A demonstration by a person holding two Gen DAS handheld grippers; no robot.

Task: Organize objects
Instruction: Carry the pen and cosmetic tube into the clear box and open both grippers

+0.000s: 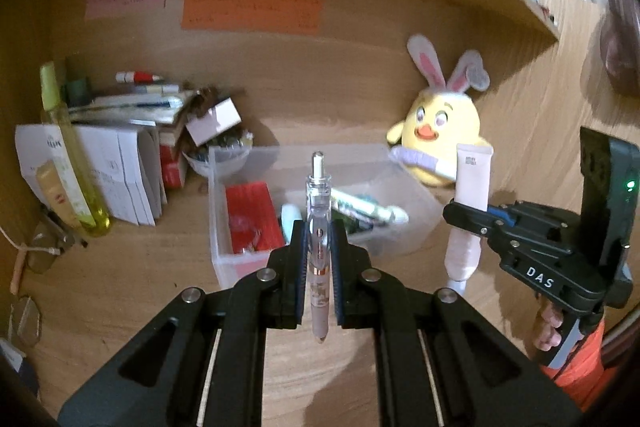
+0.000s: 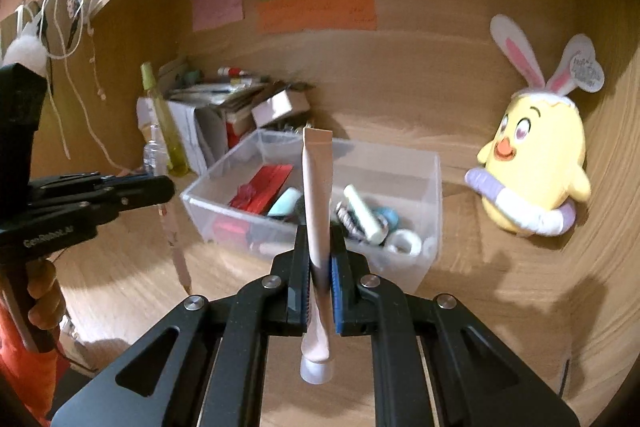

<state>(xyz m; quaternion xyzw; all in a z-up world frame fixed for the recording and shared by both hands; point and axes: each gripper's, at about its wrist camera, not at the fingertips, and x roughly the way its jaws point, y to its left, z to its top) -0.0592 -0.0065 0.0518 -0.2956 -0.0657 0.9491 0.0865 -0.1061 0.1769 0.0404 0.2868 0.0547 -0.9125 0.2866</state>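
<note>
The left gripper [image 1: 318, 247] pinches a pen [image 1: 319, 239] upright; the right gripper [image 2: 319, 259] pinches a tube [image 2: 318, 227], cap below the jaws. The clear bin [image 2: 434, 187] lies ahead of both. Judgement: carry each over the rim before releasing, one at a time.

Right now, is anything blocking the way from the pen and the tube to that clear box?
Nothing visible does. The left tool holds the pen upright and the right tool holds the tube, both just in front of the open-topped box. The box already holds several items, with room left between them.
</note>
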